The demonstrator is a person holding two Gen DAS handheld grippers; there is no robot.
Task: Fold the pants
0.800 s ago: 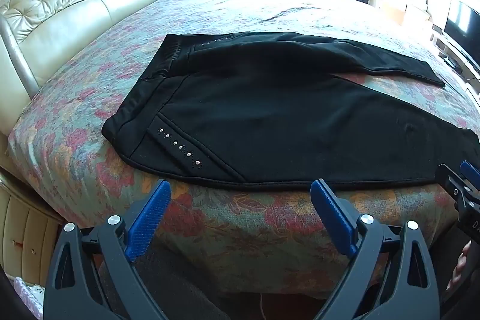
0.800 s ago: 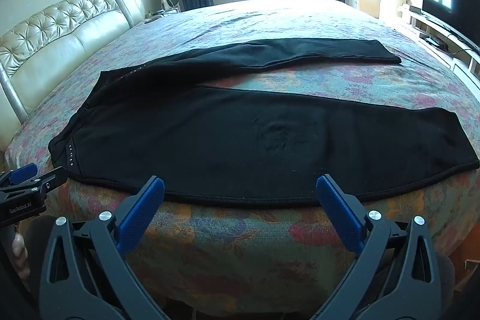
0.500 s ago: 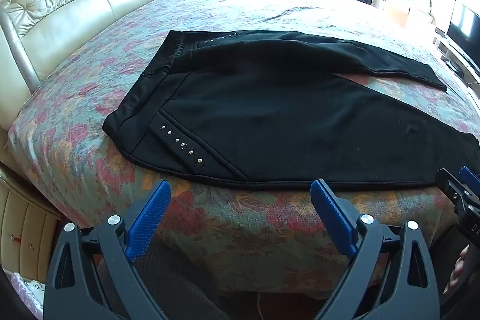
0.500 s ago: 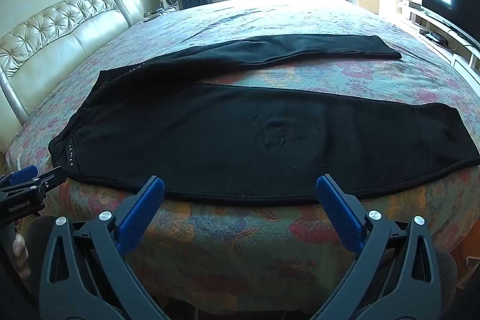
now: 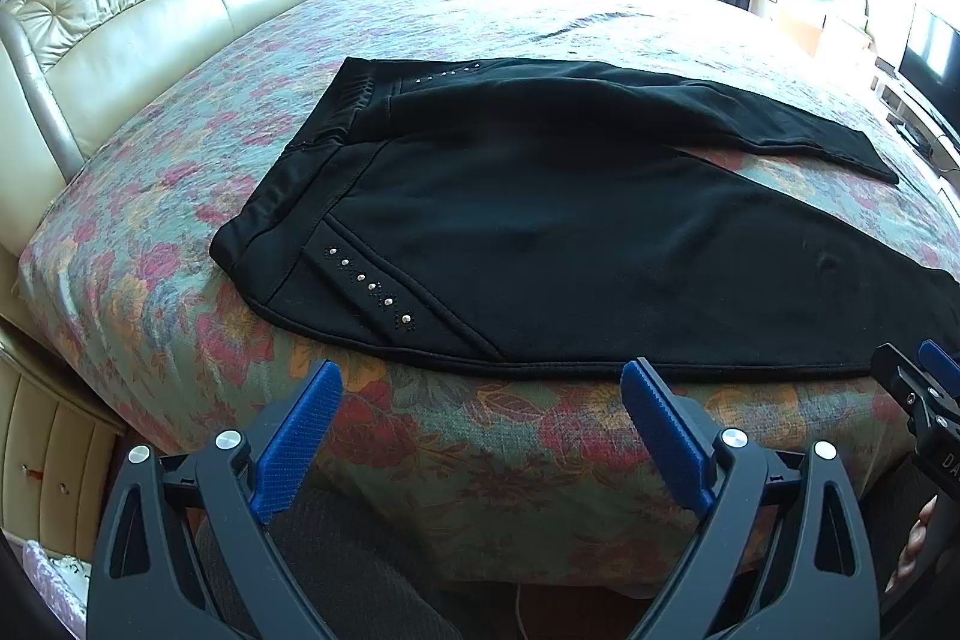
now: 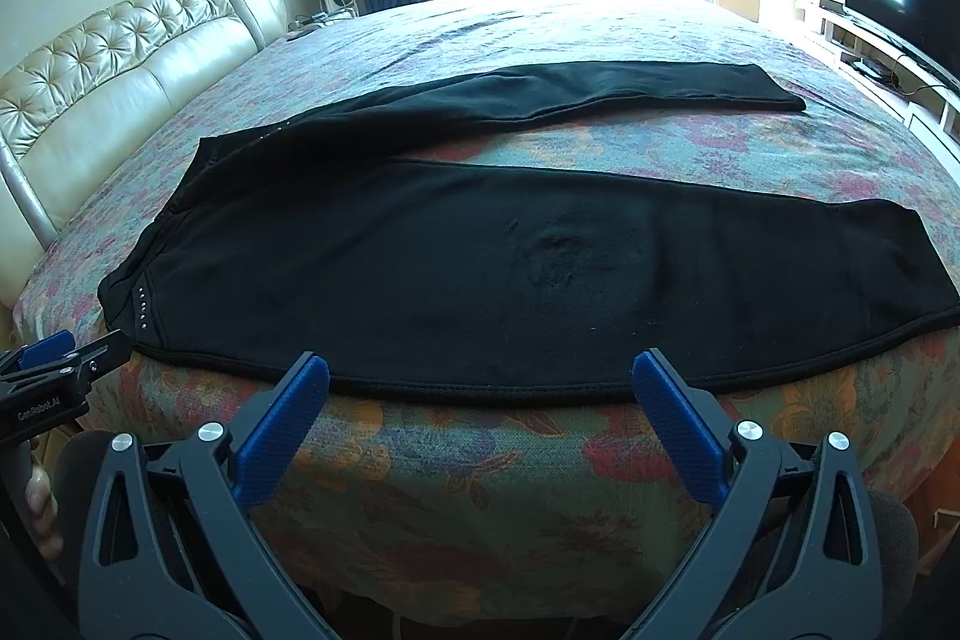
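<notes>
Both wrist views look forward from just off the bed's near edge, between wide-spread blue fingers. The left claw [image 5: 480, 376] faces the black pants' [image 5: 540, 220] waistband; the right claw [image 6: 480, 367] faces the legs; both share the pants

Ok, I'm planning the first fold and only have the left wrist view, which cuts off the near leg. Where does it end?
Observer: The near leg's hem lies flat near the bed's right edge, fully on the bedspread.
Operator: And the far leg?
Observer: Its whole length shows; its hem stops short of the near one, bedspread showing between the legs.
Operator: Is the right claw ready?
Observer: The right claw is open, at the pants' near edge.
</notes>
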